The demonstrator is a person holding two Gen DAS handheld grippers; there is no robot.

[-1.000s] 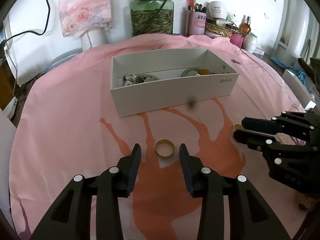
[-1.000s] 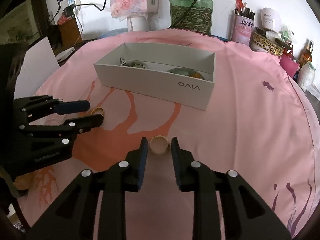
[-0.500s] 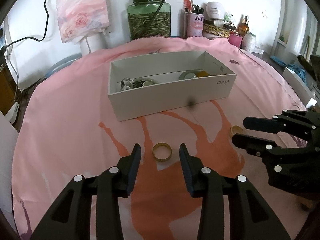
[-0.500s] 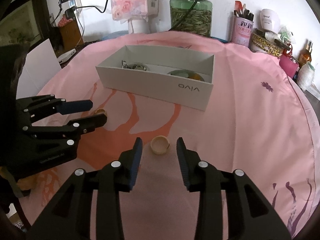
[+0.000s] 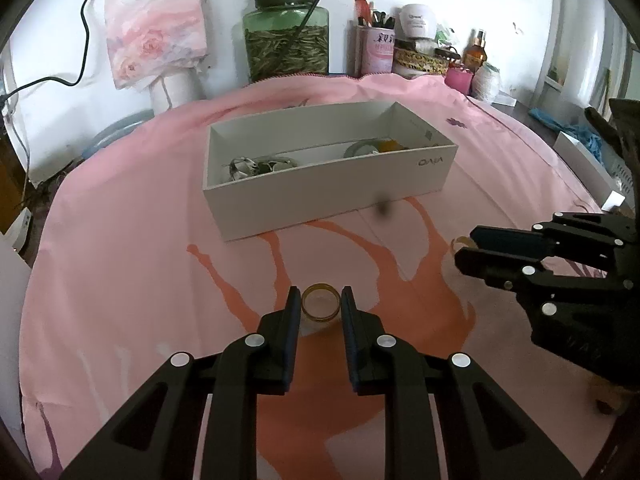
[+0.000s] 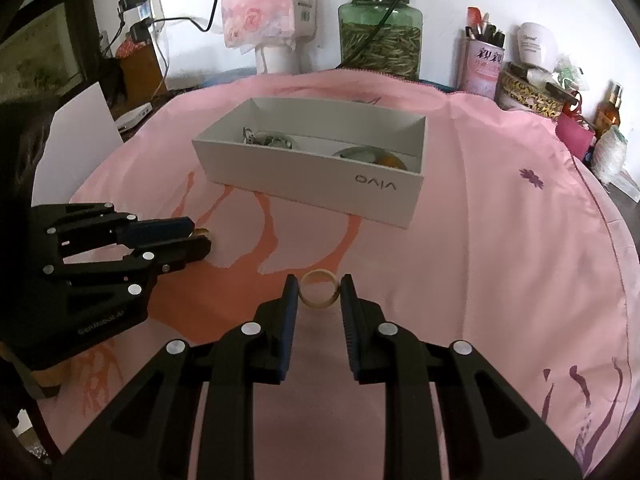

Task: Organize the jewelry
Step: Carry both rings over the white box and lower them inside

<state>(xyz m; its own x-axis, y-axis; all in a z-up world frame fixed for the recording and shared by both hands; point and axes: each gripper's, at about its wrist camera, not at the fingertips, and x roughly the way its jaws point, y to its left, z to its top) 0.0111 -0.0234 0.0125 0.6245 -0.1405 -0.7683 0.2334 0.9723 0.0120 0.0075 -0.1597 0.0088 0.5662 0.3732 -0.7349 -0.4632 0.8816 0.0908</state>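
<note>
Jewelry: several pieces already lie in the white box. Left gripper is clamped on a gold ring, right gripper on a pale ring, both low over the pink cloth; boxing them remains.

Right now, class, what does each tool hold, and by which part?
The left tool grips a gold ring by its outer sides. The right tool grips a paler ring the same way.
</note>
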